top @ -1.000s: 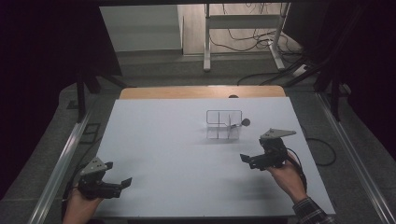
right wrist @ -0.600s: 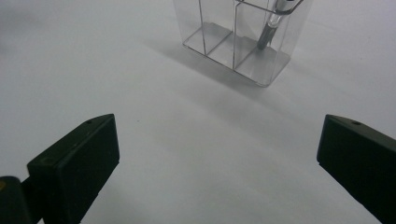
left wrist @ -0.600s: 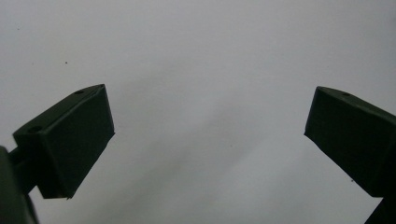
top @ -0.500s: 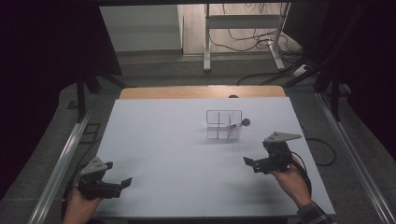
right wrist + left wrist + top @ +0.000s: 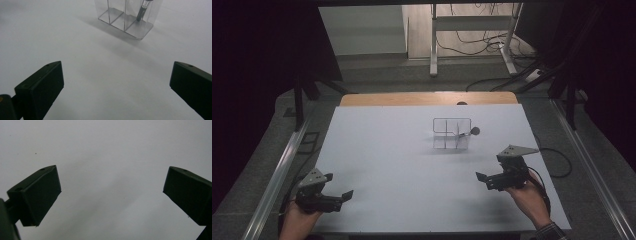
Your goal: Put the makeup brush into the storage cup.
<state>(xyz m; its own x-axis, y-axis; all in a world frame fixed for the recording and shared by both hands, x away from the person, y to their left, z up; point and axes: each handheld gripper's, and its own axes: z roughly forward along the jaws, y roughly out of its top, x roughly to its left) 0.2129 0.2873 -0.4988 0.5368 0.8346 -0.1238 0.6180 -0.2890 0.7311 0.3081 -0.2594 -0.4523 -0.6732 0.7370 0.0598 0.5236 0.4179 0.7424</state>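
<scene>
The clear organizer (image 5: 452, 134) sat mid-table, well apart from both grippers, a dark pen-like stick (image 5: 143, 10) leaning in one end slot. Right gripper (image 5: 492, 180) and left gripper (image 5: 343, 196) had jaws spread wide, holding nothing. Probably light, slick, brittle plastic; best pinched by a wall.

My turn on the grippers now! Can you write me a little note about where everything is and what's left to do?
Left gripper: open, holding nothing, low at the near left corner of the white table.
Right gripper: open, holding nothing, near right, pointed at the clear divided holder.
Holder: upright past mid-table. A dark, round-headed tool leans in one end compartment; the other compartments look bare.
Done: the tool appears to be stowed already.
Left: nothing else to handle is in sight; probably just keep both grippers parked.
</scene>
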